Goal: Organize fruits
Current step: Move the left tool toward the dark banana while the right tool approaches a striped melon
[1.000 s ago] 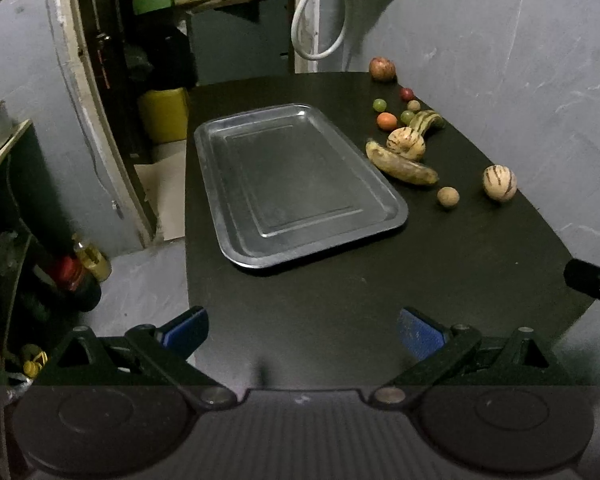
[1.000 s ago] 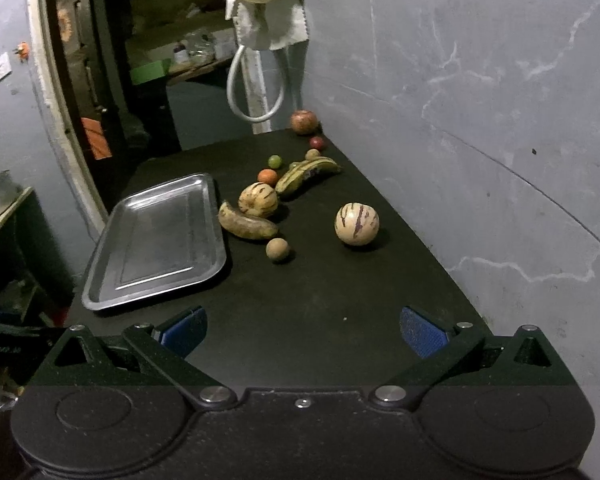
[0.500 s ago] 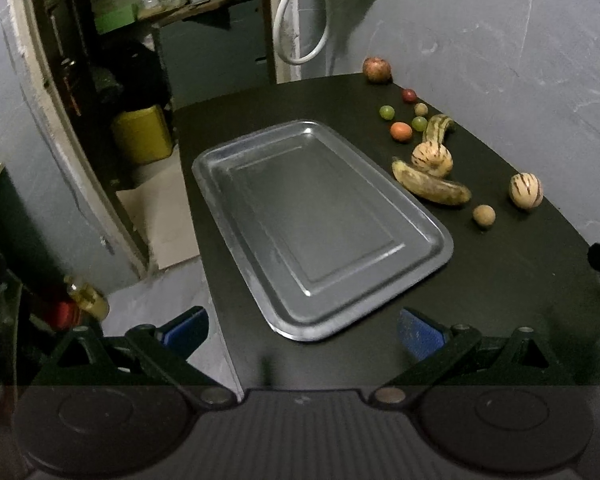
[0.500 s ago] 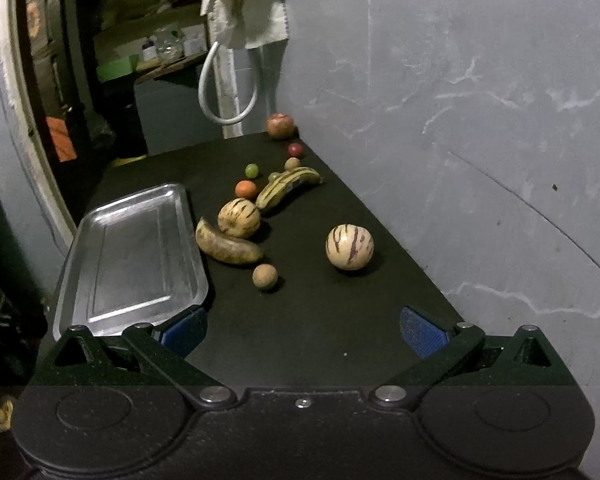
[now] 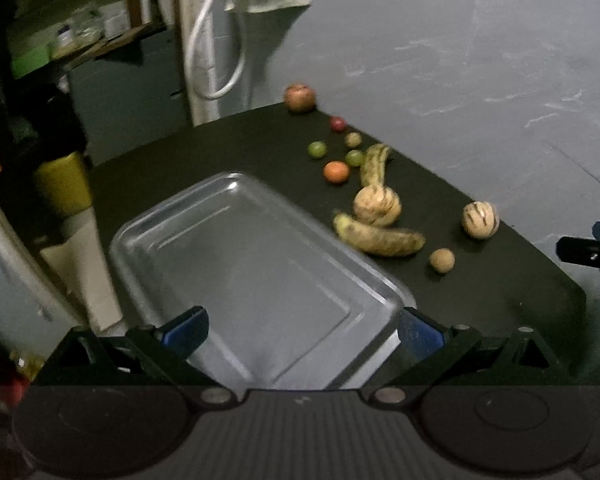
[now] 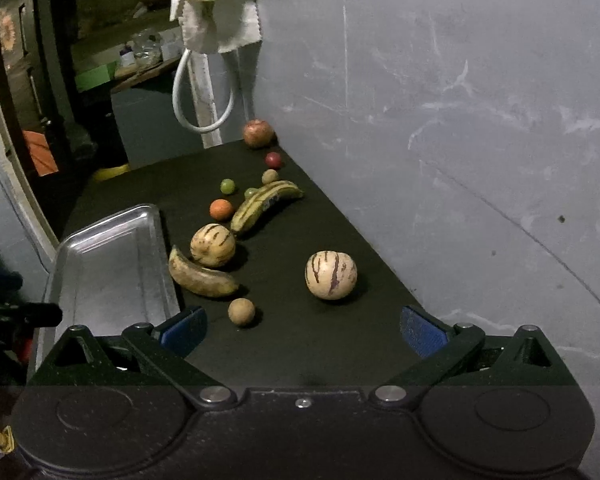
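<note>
Currently all fruit lies on the black table (image 6: 332, 344), right of the metal tray (image 6: 108, 264), which holds nothing. Nearest is a small brown fruit (image 6: 241, 312), then a banana (image 6: 202, 276) just beside a striped melon (image 6: 213, 245); a second striped melon (image 6: 331, 275) sits apart to the right. Farther off lie another banana (image 6: 266, 202), an orange fruit (image 6: 221, 209), several small round fruits, blurred and probably green and red, and an apple (image 6: 258, 133) at the far edge by the grey wall (image 6: 460, 120).

Compared with half a second ago, the left gripper (image 5: 300, 326) has advanced over the tray's near end, jaws wide and empty. The right gripper (image 6: 302, 330) has closed in on the brown fruit, jaws likewise spread, holding nothing. Open tabletop remains between the melons.
</note>
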`<state>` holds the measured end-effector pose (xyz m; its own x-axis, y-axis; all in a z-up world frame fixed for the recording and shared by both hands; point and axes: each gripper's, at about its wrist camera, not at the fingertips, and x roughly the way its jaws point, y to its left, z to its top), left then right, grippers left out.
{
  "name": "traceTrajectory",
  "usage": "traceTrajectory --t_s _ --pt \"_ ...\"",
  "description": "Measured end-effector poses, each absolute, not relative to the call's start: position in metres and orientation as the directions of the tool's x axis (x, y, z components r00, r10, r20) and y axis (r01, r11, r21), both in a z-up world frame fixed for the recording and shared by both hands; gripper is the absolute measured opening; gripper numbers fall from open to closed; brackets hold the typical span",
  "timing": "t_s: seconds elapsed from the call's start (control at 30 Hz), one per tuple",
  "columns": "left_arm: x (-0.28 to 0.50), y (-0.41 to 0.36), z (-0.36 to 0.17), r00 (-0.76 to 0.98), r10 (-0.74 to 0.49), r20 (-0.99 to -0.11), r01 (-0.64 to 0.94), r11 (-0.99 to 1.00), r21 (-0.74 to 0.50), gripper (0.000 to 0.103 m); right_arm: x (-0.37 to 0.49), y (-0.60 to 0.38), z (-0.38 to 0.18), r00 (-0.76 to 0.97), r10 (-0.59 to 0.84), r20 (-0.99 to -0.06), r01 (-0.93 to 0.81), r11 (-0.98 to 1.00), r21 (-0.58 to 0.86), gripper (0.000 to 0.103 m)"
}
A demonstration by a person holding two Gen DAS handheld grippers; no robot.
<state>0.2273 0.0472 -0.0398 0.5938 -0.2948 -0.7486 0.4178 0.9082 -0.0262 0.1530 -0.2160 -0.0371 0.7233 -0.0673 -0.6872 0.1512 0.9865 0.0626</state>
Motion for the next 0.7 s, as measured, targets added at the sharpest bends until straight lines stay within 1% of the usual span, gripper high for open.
traceTrajectory --t_s 0.13,0.37,0.47,0.53,0.6,0.7 --pt "0.244 0.025 -0.042 0.575 -0.340 -0.744 0.517 0.856 0.008 0.102 0.168 -0.228 -0.048 0.710 -0.038 -0.704 0.181 0.975 0.130 0.102" --pt "0.278 -0.033 -0.054 0.537 -0.391 -0.747 0.722 0.671 0.168 0.102 0.208 -0.245 -0.070 0.685 0.026 -0.728 0.182 0.962 0.205 0.101" --pt "0.296 -0.055 -0.065 0.508 -0.385 -0.771 0.773 0.598 0.212 0.098 0.224 -0.247 -0.080 0.679 0.027 -0.734 0.184 0.961 0.205 0.096" --pt "0.308 -0.070 -0.074 0.484 -0.372 -0.792 0.804 0.546 0.235 0.092 0.233 -0.249 -0.087 0.675 0.027 -0.737 0.191 0.959 0.210 0.093" --pt "0.315 -0.080 -0.082 0.455 -0.366 -0.812 0.837 0.487 0.250 0.090 0.240 -0.253 -0.094 0.671 0.029 -0.741 0.202 0.954 0.220 0.090" --pt "0.322 -0.088 -0.093 0.416 -0.353 -0.838 0.873 0.413 0.259 0.082 0.250 -0.258 -0.103 0.660 0.036 -0.751 0.215 0.948 0.234 0.087"
